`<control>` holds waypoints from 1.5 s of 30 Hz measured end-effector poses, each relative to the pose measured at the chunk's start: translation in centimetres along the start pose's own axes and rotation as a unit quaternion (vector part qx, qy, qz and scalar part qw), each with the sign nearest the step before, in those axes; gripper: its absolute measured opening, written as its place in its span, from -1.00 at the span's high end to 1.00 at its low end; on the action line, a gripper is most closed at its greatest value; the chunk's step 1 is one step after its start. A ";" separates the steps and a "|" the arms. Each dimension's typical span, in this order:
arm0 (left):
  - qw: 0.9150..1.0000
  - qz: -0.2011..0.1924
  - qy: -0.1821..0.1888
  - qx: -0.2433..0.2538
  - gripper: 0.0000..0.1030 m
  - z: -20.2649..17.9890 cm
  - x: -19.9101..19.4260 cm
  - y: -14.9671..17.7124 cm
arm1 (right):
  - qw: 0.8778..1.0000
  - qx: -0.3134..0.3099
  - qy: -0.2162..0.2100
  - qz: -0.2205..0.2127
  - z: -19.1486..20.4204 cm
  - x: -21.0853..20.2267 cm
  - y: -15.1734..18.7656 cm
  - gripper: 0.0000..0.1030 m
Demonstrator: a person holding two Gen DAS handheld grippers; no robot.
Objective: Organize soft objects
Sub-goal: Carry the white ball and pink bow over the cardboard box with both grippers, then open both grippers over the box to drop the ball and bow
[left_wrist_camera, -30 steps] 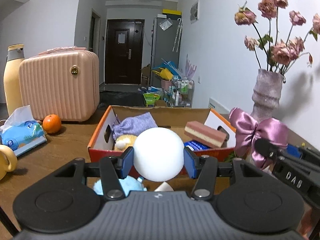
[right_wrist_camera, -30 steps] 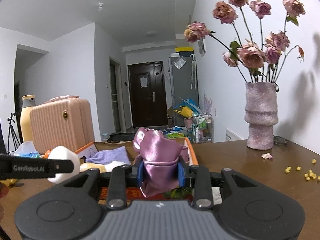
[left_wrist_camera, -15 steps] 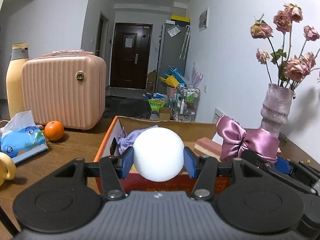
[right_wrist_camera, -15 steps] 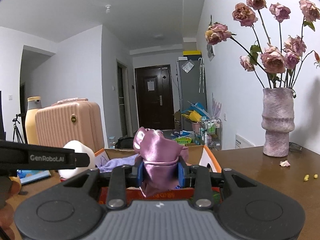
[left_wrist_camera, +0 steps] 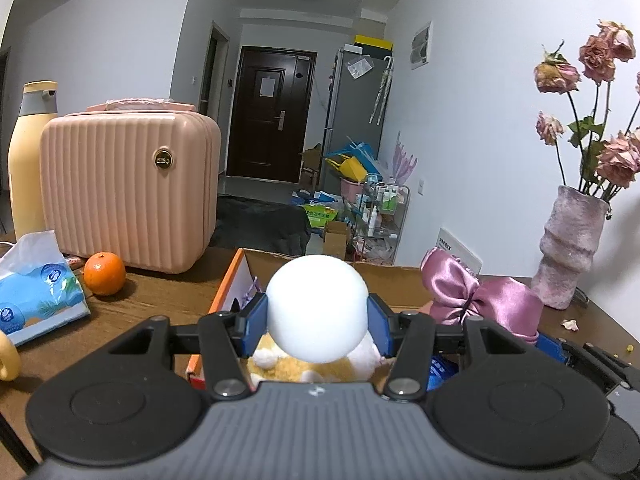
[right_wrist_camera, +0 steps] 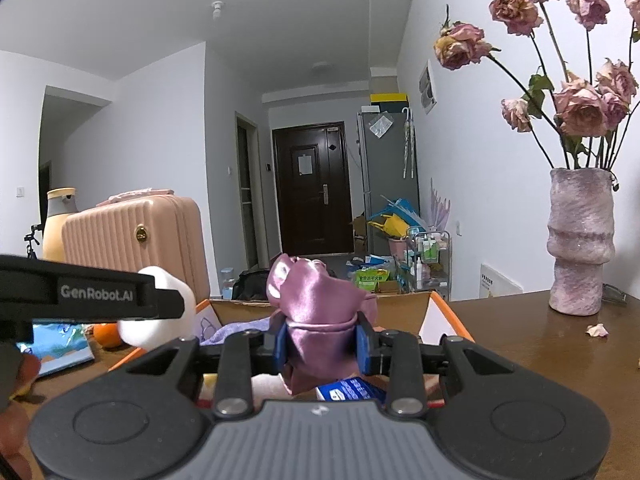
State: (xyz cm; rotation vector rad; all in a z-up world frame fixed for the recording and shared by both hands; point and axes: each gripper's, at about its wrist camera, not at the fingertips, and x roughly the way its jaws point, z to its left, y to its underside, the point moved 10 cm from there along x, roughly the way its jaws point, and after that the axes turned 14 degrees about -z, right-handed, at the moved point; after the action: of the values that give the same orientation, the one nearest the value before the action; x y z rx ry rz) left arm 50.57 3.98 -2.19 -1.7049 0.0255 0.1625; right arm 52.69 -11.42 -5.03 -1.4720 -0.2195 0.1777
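My left gripper (left_wrist_camera: 317, 326) is shut on a white foam ball (left_wrist_camera: 317, 312) and holds it over the orange-rimmed cardboard box (left_wrist_camera: 236, 276). A yellow and white plush toy (left_wrist_camera: 292, 364) lies in the box right below the ball. My right gripper (right_wrist_camera: 321, 338) is shut on a pink satin bow (right_wrist_camera: 316, 312) and holds it over the same box (right_wrist_camera: 444, 312), to the right of the left gripper. The bow also shows in the left wrist view (left_wrist_camera: 476, 296), and the ball in the right wrist view (right_wrist_camera: 160, 316). A purple cloth (right_wrist_camera: 240, 326) lies in the box.
On the brown table: a pink mini suitcase (left_wrist_camera: 128, 188), an orange (left_wrist_camera: 104, 274), a tissue pack (left_wrist_camera: 36, 288) and a yellow bottle (left_wrist_camera: 30, 156) on the left. A pink vase with dried roses (right_wrist_camera: 580, 240) stands on the right by the wall.
Both grippers have moved forward over the box with their objects still held. The box interior now lies right under the fingers, and the plush toy shows below the ball.
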 end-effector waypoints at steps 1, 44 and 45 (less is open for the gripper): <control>1.000 0.000 -0.001 -0.001 -0.04 0.1 0.3 0.0 | 1.000 0.000 0.000 0.001 0.1 0.3 0.1 0.38; 1.000 0.013 -0.012 0.026 -0.07 1.6 8.8 0.4 | 0.999 -0.017 0.006 0.046 -0.2 9.4 2.7 0.36; 0.999 0.016 -0.012 0.026 -0.09 1.6 8.9 0.5 | 0.999 -0.019 0.007 0.048 -0.2 9.4 2.7 0.34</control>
State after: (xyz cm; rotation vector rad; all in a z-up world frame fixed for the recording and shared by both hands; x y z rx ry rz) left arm 59.15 6.16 -3.98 -1.6514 0.0391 0.2040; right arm 61.88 -9.01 -7.42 -1.5217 -0.1414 0.2425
